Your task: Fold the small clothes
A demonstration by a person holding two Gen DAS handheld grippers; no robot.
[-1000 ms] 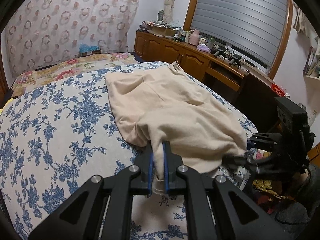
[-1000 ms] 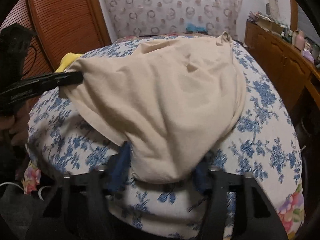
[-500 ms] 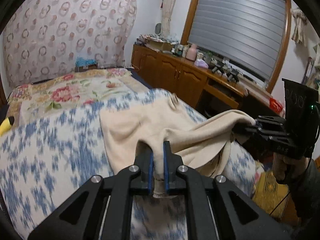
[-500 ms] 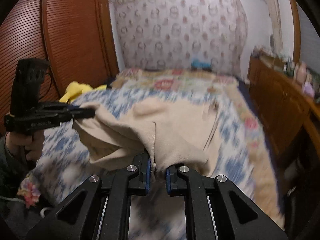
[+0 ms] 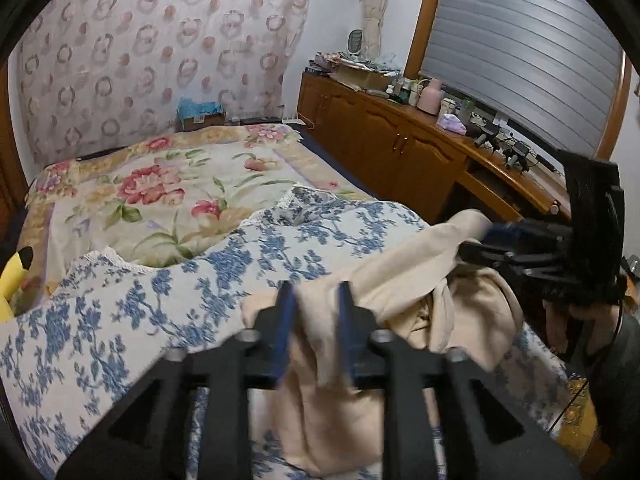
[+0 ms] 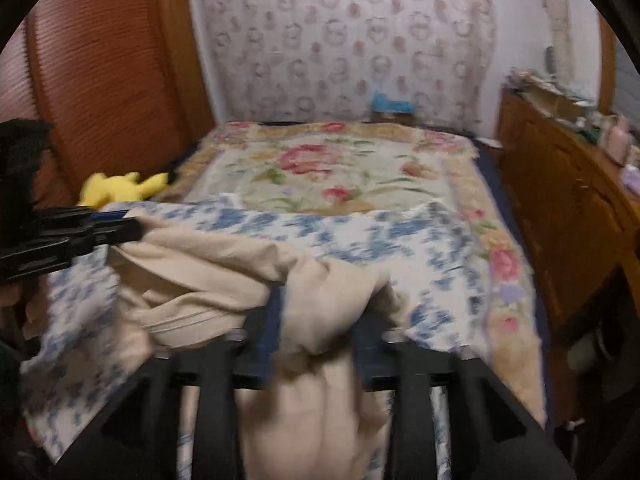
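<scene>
Left gripper [image 5: 314, 316]: jaws opening, blue pads spread, a fold of the beige garment [image 5: 404, 280] loose between them, not pinched. Right gripper [image 6: 316, 320]: jaws opening too, spread wider, a bunch of the same garment sagging in the gap; frame is motion-blurred, so pad contact is hard to judge, looks released. Garment lies crumpled at the near edge of the bed, on the blue floral cover [image 5: 160, 304], draped toward both grippers. Red floral quilt [image 5: 160, 184] behind it, yellow plush toy [image 6: 120, 188] at the far left edge, wooden cabinet [image 5: 384, 144] along the window side. No legible writing or brand marks anywhere.
</scene>
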